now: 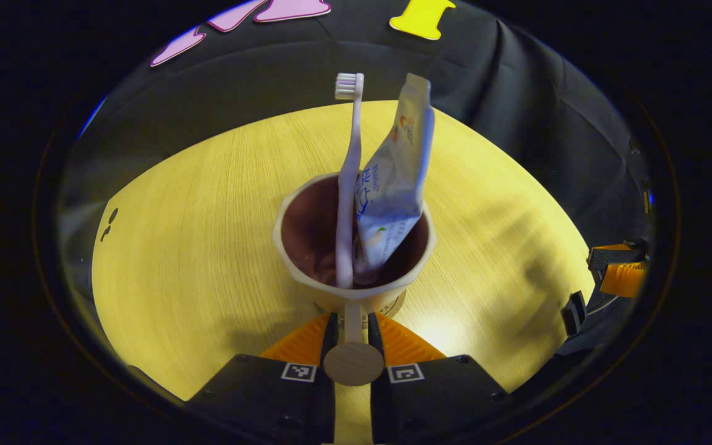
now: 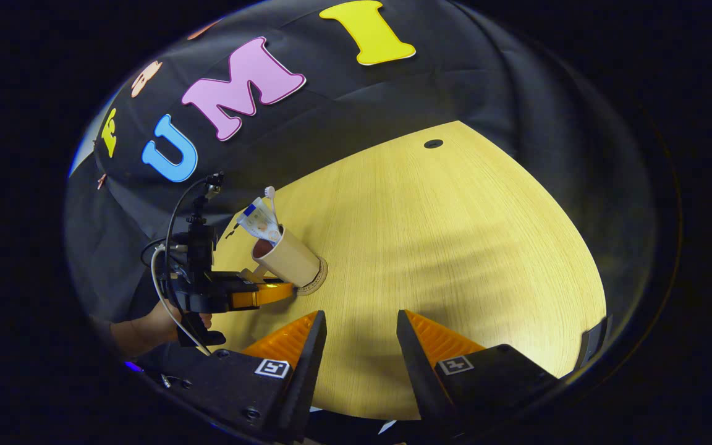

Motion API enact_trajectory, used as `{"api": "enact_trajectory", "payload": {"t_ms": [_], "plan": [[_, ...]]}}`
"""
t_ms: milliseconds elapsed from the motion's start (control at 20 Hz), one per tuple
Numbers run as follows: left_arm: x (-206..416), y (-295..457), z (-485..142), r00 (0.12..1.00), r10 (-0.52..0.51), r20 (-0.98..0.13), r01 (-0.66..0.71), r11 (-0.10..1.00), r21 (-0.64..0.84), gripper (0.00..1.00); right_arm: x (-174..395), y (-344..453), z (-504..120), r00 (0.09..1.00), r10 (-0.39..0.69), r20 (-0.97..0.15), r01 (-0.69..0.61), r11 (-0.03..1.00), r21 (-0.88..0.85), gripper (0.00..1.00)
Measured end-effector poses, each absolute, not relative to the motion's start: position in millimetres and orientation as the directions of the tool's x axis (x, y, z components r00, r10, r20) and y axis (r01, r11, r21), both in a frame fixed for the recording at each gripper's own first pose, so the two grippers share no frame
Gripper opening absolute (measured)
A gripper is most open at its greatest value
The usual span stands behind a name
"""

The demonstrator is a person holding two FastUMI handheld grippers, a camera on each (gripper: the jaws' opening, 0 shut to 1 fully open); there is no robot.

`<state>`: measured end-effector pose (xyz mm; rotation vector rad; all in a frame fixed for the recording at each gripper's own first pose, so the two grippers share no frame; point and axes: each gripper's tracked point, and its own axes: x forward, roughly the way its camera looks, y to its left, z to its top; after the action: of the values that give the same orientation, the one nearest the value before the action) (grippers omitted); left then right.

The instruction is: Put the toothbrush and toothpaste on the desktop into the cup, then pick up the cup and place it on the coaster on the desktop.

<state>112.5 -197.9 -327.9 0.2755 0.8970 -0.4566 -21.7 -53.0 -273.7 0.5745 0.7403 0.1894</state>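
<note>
A beige cup (image 1: 331,290) stands upright on the wooden table (image 1: 195,247), with a pale toothbrush (image 1: 350,185) and a white toothpaste tube (image 1: 396,179) standing in it. Under the cup's base peeks a round coaster (image 1: 394,307). My left gripper (image 1: 353,327) is shut on the cup's handle (image 1: 353,363), a thin stem with a round wooden end. In the right gripper view the cup (image 2: 291,259) sits on the coaster (image 2: 320,278) at the left, with the left gripper (image 2: 266,290) against its near side. My right gripper (image 2: 361,327) hangs open over bare table, well to the right of the cup.
A hand (image 2: 146,327) holds the left gripper's grip with a cable trailing from it. The right gripper (image 1: 615,272) shows at the right edge of the left gripper view. A small round hole (image 2: 433,143) marks the table's far side. Black cloth walls the table.
</note>
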Motion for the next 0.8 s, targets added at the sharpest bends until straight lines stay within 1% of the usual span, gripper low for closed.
{"api": "enact_trajectory", "payload": {"t_ms": [50,100,150,200,250,350,400,500,550,600,700,750,800], "plan": [[111.2,-199.3,-328.4,0.539,-0.269,-0.799,0.487,0.872,0.036,0.27,-21.6,-53.6,-274.4,0.729,0.357,-0.584,0.037,0.831,0.555,0.71],[112.8,-199.7,-329.0,0.542,-0.274,-0.795,0.486,0.873,0.03,0.32,-22.4,-54.0,-275.2,0.728,0.356,-0.586,0.039,0.832,0.554,0.71],[113.6,-201.0,-329.1,0.542,-0.278,-0.794,0.485,0.874,0.025,0.27,-22.2,-54.2,-275.2,0.728,0.355,-0.586,0.041,0.831,0.554,0.71],[113.4,-199.9,-330.6,0.545,-0.275,-0.792,0.483,0.875,0.029,0.31,-22.7,-53.9,-275.5,0.727,0.355,-0.587,0.043,0.83,0.556,0.71],[114.1,-198.6,-330.8,0.548,-0.271,-0.791,0.484,0.874,0.036,0.22,-22.7,-53.0,-275.5,0.727,0.355,-0.588,0.045,0.829,0.557,0.71],[115.7,-197.9,-333.5,0.556,-0.263,-0.788,0.488,0.871,0.054,0.33,-23.5,-52.4,-274.1,0.726,0.357,-0.588,0.044,0.829,0.558,0.71],[115.8,-199.5,-334.5,0.555,-0.264,-0.789,0.487,0.872,0.051,0.29,-23.8,-51.9,-273.9,0.727,0.356,-0.587,0.043,0.83,0.556,0.71],[114.9,-199.9,-333.8,0.554,-0.273,-0.787,0.481,0.876,0.035,0.3,-22.6,-52.0,-271.6,0.73,0.355,-0.585,0.041,0.831,0.555,0.71],[114.5,-199.8,-332.6,0.552,-0.279,-0.786,0.478,0.878,0.024,0.36,-22.6,-51.8,-270.8,0.73,0.355,-0.584,0.041,0.83,0.556,0.71],[114.7,-198.6,-332.3,0.55,-0.284,-0.785,0.475,0.88,0.014,0.31,-22.8,-51.4,-270.8,0.73,0.354,-0.584,0.041,0.831,0.555,0.71],[113.2,-198.9,-327.7,0.551,-0.294,-0.781,0.474,0.881,0.003,0.33,-22.6,-50.7,-269.8,0.729,0.355,-0.585,0.042,0.83,0.556,0.71],[113.7,-199.5,-324.8,0.556,-0.301,-0.775,0.473,0.881,-0.003,0.35,-21.8,-49.5,-269.6,0.727,0.357,-0.586,0.043,0.829,0.557,0.71],[112.8,-202.4,-322.3,0.553,-0.313,-0.772,0.475,0.88,-0.017,0.41,-21.6,-48.8,-267.6,0.729,0.357,-0.584,0.043,0.828,0.559,0.71]]}}
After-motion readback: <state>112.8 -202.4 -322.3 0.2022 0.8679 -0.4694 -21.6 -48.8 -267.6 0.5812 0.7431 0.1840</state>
